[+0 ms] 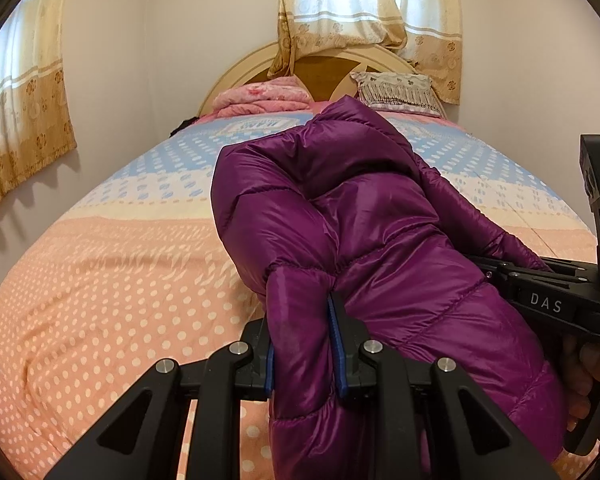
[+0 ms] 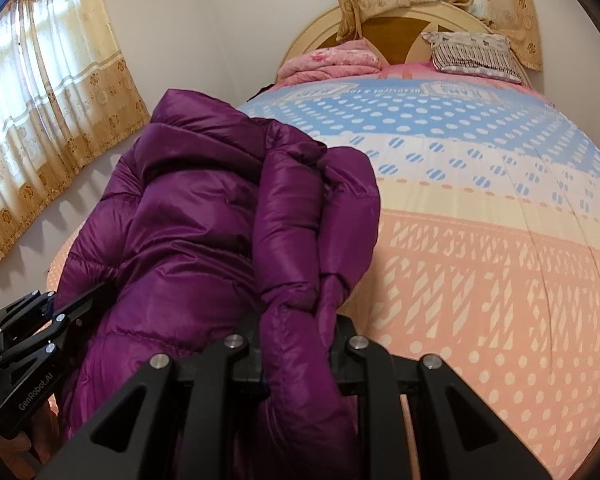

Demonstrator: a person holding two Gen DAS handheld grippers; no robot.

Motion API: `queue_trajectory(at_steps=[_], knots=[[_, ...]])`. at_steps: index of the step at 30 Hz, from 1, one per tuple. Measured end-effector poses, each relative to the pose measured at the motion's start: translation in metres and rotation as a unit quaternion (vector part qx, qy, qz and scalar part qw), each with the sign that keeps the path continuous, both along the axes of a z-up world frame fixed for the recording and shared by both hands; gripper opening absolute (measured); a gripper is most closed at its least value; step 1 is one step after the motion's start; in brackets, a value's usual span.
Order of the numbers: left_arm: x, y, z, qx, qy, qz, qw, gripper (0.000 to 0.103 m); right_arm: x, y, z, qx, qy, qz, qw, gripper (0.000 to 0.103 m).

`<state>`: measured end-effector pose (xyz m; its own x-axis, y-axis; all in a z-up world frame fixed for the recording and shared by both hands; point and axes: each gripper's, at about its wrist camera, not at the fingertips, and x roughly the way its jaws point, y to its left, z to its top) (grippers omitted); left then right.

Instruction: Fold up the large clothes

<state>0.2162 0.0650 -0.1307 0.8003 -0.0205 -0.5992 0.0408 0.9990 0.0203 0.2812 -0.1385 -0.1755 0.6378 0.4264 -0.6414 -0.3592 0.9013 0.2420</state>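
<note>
A shiny purple puffer jacket [image 1: 360, 216] is held up above the bed, bunched and folded over itself. My left gripper [image 1: 305, 344] is shut on a thick fold of the jacket's edge. My right gripper [image 2: 300, 344] is shut on another bunched fold of the same jacket [image 2: 204, 220]. The right gripper also shows at the right edge of the left wrist view [image 1: 540, 280], and the left gripper shows at the lower left of the right wrist view [image 2: 60, 312]. The jacket hangs between the two grippers and hides their fingertips.
The bed [image 1: 100, 272] has a pink, cream and blue dotted cover. A folded pink blanket [image 1: 264, 98] and a patterned pillow [image 1: 396, 88] lie at the headboard [image 1: 328, 68]. Curtained windows are on the left wall [image 1: 20, 120] and behind the headboard [image 1: 368, 12].
</note>
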Motion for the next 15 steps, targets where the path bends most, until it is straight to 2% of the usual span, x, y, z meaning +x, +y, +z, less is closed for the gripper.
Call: queue_trajectory(at_steps=[9, 15], knots=[[0.003, 0.010, -0.019, -0.003, 0.013, 0.001, 0.9999, 0.025, 0.000, 0.006, -0.010, -0.005, 0.011, -0.002, 1.000, 0.021], [0.004, 0.013, -0.027, 0.008, 0.016, 0.009, 0.9998, 0.035, 0.003, 0.011, -0.013, -0.008, 0.014, -0.004, 1.000, 0.022]])
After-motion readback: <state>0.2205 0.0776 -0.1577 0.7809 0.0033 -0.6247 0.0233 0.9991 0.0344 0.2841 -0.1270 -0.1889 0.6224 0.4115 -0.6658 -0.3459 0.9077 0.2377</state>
